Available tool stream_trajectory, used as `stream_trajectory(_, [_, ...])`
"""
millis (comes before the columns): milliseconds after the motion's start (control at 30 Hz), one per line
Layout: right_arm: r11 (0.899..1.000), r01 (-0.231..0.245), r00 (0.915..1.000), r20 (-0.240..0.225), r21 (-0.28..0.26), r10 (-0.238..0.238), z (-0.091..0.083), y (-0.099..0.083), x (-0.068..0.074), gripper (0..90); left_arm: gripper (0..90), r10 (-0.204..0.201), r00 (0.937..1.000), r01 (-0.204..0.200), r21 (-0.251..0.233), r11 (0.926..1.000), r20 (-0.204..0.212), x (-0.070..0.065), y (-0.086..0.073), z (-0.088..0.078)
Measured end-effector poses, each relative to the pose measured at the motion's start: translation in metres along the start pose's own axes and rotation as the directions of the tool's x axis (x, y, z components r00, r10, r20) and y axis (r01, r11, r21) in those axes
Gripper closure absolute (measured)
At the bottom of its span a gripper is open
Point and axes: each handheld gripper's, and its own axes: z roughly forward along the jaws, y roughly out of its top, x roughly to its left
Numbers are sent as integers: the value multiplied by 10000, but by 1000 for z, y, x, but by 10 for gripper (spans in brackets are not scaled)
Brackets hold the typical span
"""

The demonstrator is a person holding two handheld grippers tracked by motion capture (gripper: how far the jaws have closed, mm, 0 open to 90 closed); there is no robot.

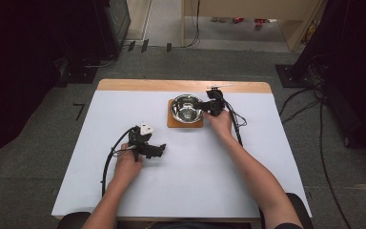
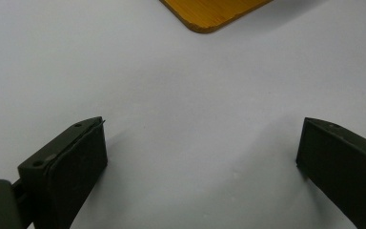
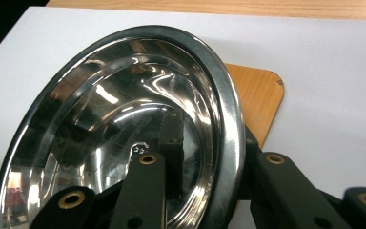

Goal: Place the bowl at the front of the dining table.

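A shiny steel bowl [image 1: 186, 108] sits on a small wooden board [image 1: 185, 124] at the far middle of the white table. My right gripper [image 1: 208, 106] is at the bowl's right rim. In the right gripper view the bowl [image 3: 109, 119] looms close. One jaw is inside the bowl and the other is outside the rim, over the board [image 3: 259, 95]. The right gripper [image 3: 209, 131] looks slightly open, its pads not clearly pressing the rim. My left gripper [image 1: 156, 150] rests on the table nearer the front, open and holding nothing [image 2: 200, 148]. A corner of the board [image 2: 214, 12] lies ahead of it.
The white table cover [image 1: 219, 181] ends in a wooden strip [image 1: 181, 86] along the far edge. Cables trail from both grippers across the table. Dark equipment and floor cables [image 1: 310, 100] surround the table.
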Motion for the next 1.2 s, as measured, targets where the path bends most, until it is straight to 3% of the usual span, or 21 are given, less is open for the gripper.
stream_trajectory(200, [10000,64,10000,-75,0,-64,1,0,3,698,29,4,10000,-4,1,10000,1,0,0,0])
stream_trajectory(400, [10000,4,9996,-284,12,-4,1,0,4,602,29,3,10000,-3,6,10000,1,0,0,0])
stream_trajectory(600, [9993,297,9994,-173,-210,-300,-3,2,6,515,29,12,10000,-12,20,10000,3,0,0,0])
stream_trajectory(1200, [9935,1080,9941,-57,-358,-1083,-12,4,11,425,28,18,10000,-18,19,10000,3,0,0,0])
